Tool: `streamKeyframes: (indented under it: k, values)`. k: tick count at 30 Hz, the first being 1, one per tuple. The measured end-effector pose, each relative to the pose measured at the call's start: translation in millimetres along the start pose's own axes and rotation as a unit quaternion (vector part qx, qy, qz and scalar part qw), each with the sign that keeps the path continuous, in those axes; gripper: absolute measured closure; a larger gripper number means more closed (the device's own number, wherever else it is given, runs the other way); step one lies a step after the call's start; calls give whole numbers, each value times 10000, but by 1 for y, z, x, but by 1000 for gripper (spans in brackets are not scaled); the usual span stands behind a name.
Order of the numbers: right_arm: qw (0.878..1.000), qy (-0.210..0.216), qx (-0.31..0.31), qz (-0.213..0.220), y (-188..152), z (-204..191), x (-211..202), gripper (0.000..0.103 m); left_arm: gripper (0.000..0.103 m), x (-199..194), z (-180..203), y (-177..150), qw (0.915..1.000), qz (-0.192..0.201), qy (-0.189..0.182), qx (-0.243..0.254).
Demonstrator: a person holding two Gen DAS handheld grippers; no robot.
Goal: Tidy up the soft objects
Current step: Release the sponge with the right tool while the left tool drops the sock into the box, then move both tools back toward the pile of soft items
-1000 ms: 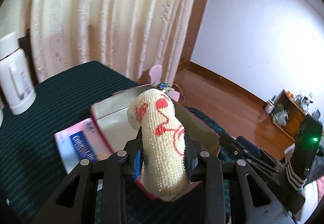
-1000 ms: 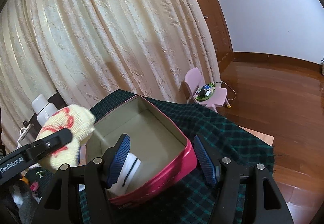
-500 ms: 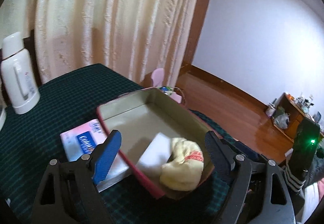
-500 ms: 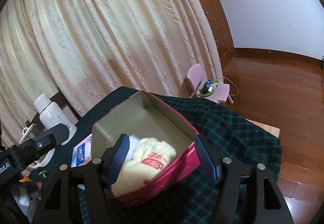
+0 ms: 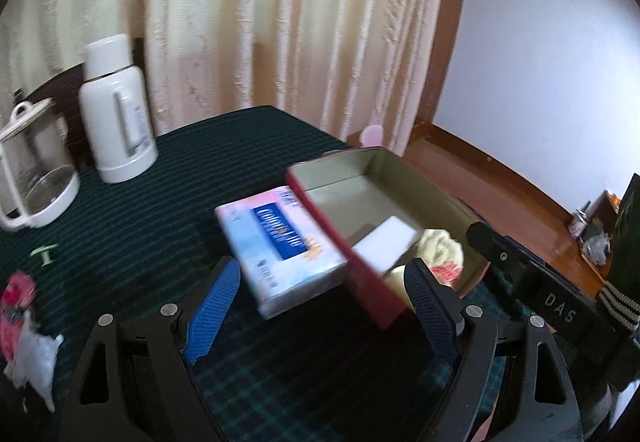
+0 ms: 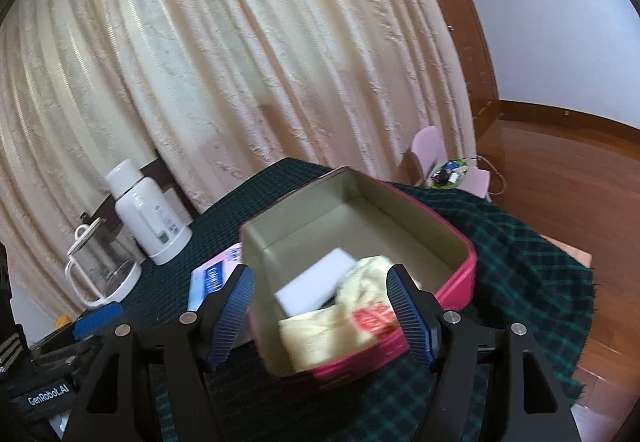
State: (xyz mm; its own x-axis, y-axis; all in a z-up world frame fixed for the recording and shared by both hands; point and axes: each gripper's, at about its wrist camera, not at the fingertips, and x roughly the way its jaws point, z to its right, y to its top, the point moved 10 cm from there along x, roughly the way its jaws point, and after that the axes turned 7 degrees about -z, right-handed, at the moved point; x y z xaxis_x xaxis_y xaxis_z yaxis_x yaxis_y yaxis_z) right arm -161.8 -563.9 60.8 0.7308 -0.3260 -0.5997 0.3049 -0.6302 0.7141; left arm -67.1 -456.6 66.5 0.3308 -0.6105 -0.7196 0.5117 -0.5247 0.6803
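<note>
From my left gripper (image 5: 320, 306) I see the jaws standing wide apart with nothing pressed between them; they sprang open within the last second, and only the near corner of the red tin (image 5: 376, 290) and the tissue pack (image 5: 280, 246) lie in the gap beyond the pads. This view gives me the tin's red outer side wall and just a sliver of the yellow towel (image 5: 440, 250) at its near end, beside a white block (image 5: 384, 242) on the tin's floor. It alone shows a pink-and-white soft toy (image 5: 24, 330) at the left edge of the dark plaid tablecloth (image 5: 140, 226). My right gripper (image 6: 320, 314) is also released, its jaws having eased a little wider, straddling the tin's near end without touching it that I can tell. Here I look straight into the tin (image 6: 460, 282): the towel (image 6: 340, 318), with its red pattern, lies crumpled against the near wall, partly over the white block (image 6: 316, 282). The white thermos (image 6: 148, 218) and glass jug (image 6: 100, 270) stand by the curtain in both views; the pink chair (image 6: 432, 150) shows fully only from the right.
</note>
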Motion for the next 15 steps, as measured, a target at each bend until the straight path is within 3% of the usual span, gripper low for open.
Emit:
streamKeyframes:
  k: [11,15]
  values:
    - [9970,485,-496,-344,-29,-60,7,29,18,-51,-62,-25,9957,289,800,-368]
    - [9948,630,-622,-494,-42,-79,10,29,18,-63,-79,-36,9941,307,923,-486]
